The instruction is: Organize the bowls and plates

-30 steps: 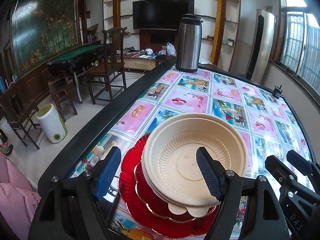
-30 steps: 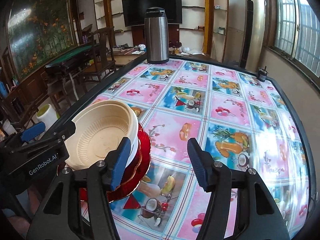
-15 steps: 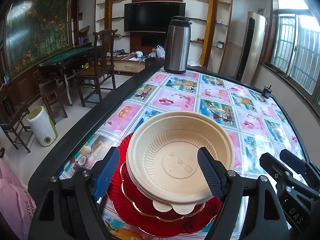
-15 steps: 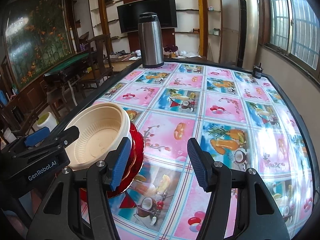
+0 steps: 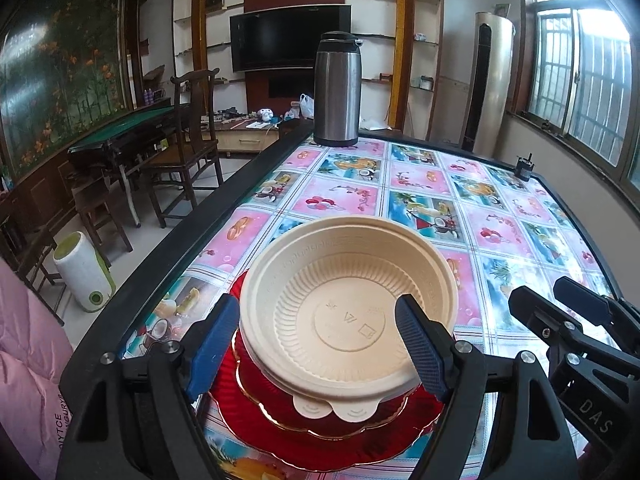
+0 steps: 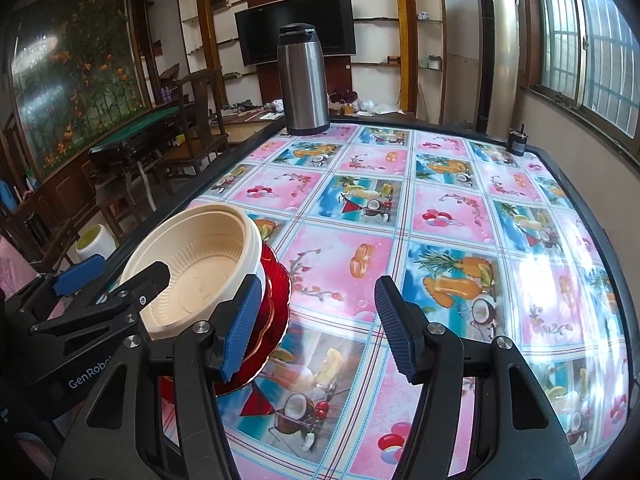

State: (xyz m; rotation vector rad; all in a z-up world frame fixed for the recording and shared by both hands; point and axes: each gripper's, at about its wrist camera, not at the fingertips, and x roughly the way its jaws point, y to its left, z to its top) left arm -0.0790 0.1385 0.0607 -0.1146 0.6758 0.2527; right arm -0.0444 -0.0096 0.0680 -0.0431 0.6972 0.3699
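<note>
Stack parked at table's near-left edge

Left gripper nearer, wide open astride beige bowl at 12 o'clock on 2 red plates, gripping nothing; right gripper half open, empty, stack at 9 o'clock.

The red plates lie mostly hidden beneath the bowl.

"DAS" is showing on the right gripper; "GenRobo", cut off, on the left gripper; "DIYTCE" on pink fabric at left.
</note>
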